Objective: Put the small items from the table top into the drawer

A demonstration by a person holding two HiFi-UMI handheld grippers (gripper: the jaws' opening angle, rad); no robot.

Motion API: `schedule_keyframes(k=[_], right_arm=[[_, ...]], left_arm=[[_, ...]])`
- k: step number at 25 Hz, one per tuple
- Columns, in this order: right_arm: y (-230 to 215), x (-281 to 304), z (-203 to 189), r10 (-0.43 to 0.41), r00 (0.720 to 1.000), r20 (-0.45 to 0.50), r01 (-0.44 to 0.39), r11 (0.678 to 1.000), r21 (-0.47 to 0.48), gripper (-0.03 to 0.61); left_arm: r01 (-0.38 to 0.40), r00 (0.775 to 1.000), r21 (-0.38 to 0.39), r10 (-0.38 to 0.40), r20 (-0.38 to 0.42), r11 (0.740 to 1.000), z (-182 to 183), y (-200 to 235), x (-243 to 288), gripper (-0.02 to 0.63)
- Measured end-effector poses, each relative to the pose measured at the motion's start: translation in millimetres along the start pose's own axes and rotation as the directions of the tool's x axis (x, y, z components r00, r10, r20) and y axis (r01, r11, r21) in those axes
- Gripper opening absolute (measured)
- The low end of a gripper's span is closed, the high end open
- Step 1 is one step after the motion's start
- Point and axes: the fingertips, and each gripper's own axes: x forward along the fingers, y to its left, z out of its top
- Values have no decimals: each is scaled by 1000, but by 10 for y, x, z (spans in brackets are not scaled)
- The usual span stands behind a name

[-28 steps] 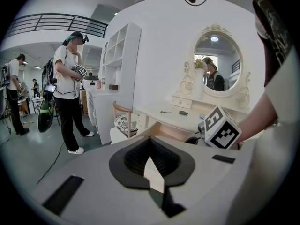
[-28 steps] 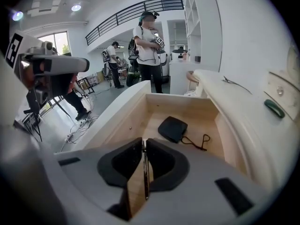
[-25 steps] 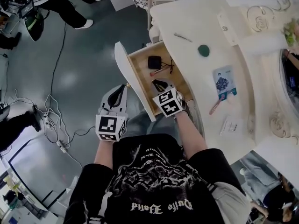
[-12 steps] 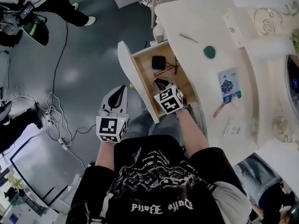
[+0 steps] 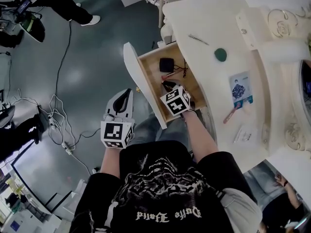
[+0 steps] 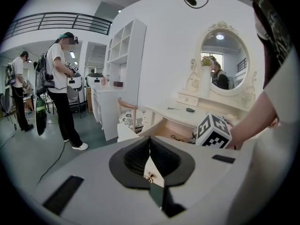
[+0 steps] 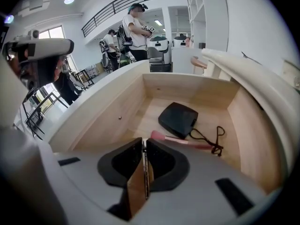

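The white table [image 5: 209, 28] is seen with its drawer [image 5: 148, 84] open. The right gripper [image 7: 143, 146] is pointed steeply down into the drawer, its jaws pressed on a thin flat strip [image 7: 145, 172], possibly a hair clip. A black case [image 7: 178, 120] and a pink brush [image 7: 180, 141] are seen lying just beyond its tips. The left gripper [image 6: 150, 139] is held outside the drawer front, closed and empty.

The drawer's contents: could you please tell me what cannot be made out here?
- Thin dark strip in the right gripper: edge-on in the right gripper view, hidden under its cube in the head view.
- Drawer, near end: hidden behind that gripper, both views.
- Black cord: too small to identify.
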Motion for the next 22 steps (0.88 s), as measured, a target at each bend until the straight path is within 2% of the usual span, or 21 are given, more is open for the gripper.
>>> schedule_keyframes(k=[9, 15, 19, 22], right_arm=[[19, 73, -99, 22, 997, -74, -20, 1000, 18, 52], [6, 93, -147, 45, 995, -92, -40, 998, 49, 84], [47, 22, -104, 66, 996, -64, -61, 995, 81, 113], [64, -117, -1, 60, 998, 15, -61, 989, 132, 117]], left_arm=[[2, 1000, -1, -2, 2, 1000, 38, -29, 34, 15], [2, 1000, 1, -2, 2, 1000, 49, -51, 52, 15], [7, 1000, 0, -7, 3, 1000, 64, -60, 54, 15], [20, 1000, 3, -20, 13, 1000, 114, -90, 83, 15]])
